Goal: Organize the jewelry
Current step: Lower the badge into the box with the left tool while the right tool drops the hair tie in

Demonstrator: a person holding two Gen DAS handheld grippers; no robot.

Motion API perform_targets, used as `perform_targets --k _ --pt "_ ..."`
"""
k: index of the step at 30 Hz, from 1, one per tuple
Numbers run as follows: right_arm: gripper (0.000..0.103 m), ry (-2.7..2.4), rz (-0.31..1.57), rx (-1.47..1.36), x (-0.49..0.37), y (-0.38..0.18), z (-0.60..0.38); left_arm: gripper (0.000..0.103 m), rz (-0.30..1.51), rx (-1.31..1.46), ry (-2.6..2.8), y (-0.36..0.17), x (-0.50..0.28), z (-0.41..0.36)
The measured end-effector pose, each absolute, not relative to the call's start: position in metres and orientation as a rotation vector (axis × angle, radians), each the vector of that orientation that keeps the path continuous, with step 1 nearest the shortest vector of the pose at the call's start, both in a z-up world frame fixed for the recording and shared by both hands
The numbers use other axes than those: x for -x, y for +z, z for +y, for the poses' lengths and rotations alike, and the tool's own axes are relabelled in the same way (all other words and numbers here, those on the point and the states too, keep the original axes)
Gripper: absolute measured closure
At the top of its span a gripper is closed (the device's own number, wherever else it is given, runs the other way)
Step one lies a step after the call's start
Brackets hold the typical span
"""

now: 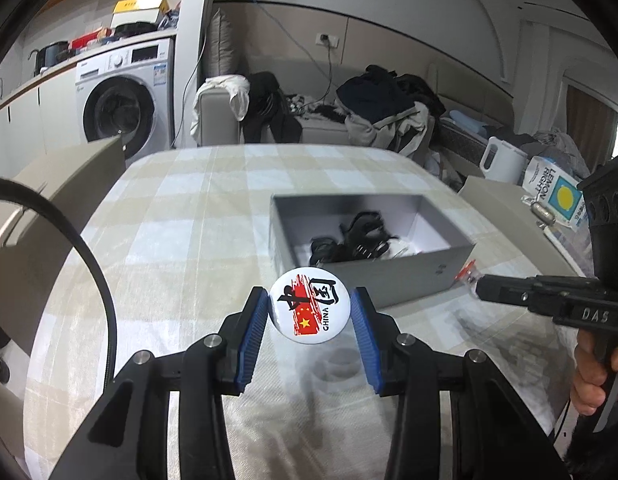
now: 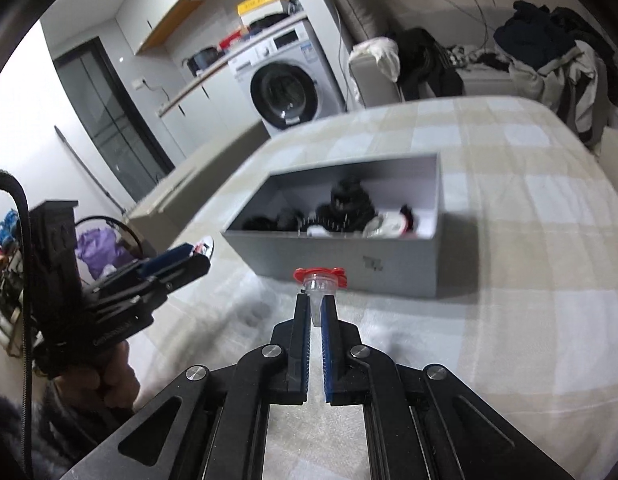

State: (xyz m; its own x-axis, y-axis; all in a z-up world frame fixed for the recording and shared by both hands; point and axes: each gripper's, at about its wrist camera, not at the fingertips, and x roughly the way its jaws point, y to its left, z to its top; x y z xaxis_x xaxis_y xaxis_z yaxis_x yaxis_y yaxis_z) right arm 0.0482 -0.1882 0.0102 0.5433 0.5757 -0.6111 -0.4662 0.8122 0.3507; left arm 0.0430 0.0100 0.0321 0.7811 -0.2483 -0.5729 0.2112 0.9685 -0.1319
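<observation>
My left gripper [image 1: 311, 300] is shut on a round white badge [image 1: 310, 306] printed with a red flag and "CHINA", held above the checked tablecloth. My right gripper [image 2: 316, 298] is shut on a small clear piece with a red flower-shaped top [image 2: 319, 276], held in front of the grey box's near wall. The open grey box [image 1: 393, 276] lies ahead on the table and holds several dark hair accessories [image 1: 359, 240]; it also shows in the right wrist view [image 2: 337, 256]. The right gripper shows at the right of the left wrist view [image 1: 479, 286], the left gripper at the left of the right view [image 2: 203, 254].
The table carries a beige and white checked cloth [image 1: 181, 240]. A beige chair back [image 1: 57, 200] stands at the table's left. A white kettle [image 1: 501, 160] and a lemon-print pack [image 1: 557, 196] sit at the far right. A washing machine [image 1: 125, 100] and a clothes-strewn sofa are behind.
</observation>
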Motion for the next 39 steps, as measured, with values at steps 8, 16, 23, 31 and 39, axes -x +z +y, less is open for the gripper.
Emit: perform_targets --k 8,16,23,31,39 --pt "0.099 0.612 0.697 -0.185 -0.056 0.04 -0.2 0.066 0.572 0.052 -0.287 0.052 -0.061 0.0" --pt "0.099 0.577 0.656 -0.195 -0.088 0.054 -0.194 0.066 0.555 0.023 -0.304 0.06 -0.089 -0.011" --pt "0.099 0.564 0.652 -0.157 -0.106 0.051 -0.184 0.066 0.55 0.013 -0.273 0.054 -0.106 -0.012" --pt "0.099 0.543 0.701 -0.155 -0.118 0.026 -0.188 0.066 0.583 0.005 -0.276 0.037 -0.111 -0.014" --pt "0.099 0.52 0.725 -0.155 -0.124 0.021 -0.195 0.066 0.607 0.0 -0.282 0.032 -0.115 -0.017"
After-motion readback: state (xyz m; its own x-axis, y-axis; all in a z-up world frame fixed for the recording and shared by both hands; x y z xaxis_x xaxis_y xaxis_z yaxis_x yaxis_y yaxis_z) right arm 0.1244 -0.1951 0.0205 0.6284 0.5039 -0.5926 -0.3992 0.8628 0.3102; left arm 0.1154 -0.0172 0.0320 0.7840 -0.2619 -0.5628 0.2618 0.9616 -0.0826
